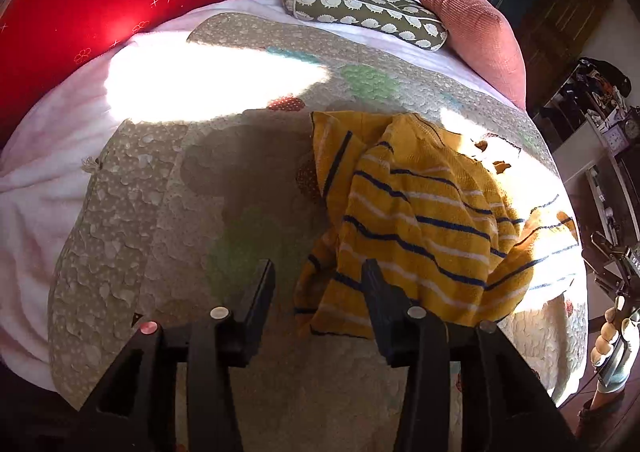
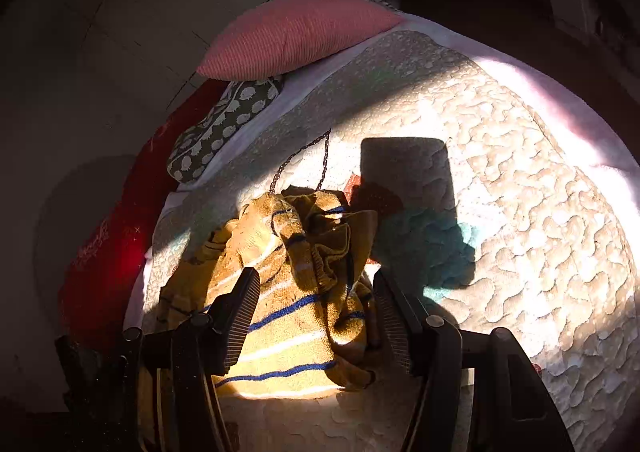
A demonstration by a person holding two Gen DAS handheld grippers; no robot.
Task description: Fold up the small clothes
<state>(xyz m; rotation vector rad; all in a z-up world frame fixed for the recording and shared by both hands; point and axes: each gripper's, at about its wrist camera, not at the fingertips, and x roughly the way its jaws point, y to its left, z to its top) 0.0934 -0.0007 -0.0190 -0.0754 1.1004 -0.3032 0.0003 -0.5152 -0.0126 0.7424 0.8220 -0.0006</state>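
Between right gripper open fingers, crumpled sweater, right of left gripper

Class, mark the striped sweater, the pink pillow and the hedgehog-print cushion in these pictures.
striped sweater (image 1: 420, 220), left wrist view, on its crumpled middle.
pink pillow (image 2: 296, 36), right wrist view, on its ribbed face.
hedgehog-print cushion (image 1: 360, 8), left wrist view, on its top surface.

yellow navy-striped sweater, red pillow
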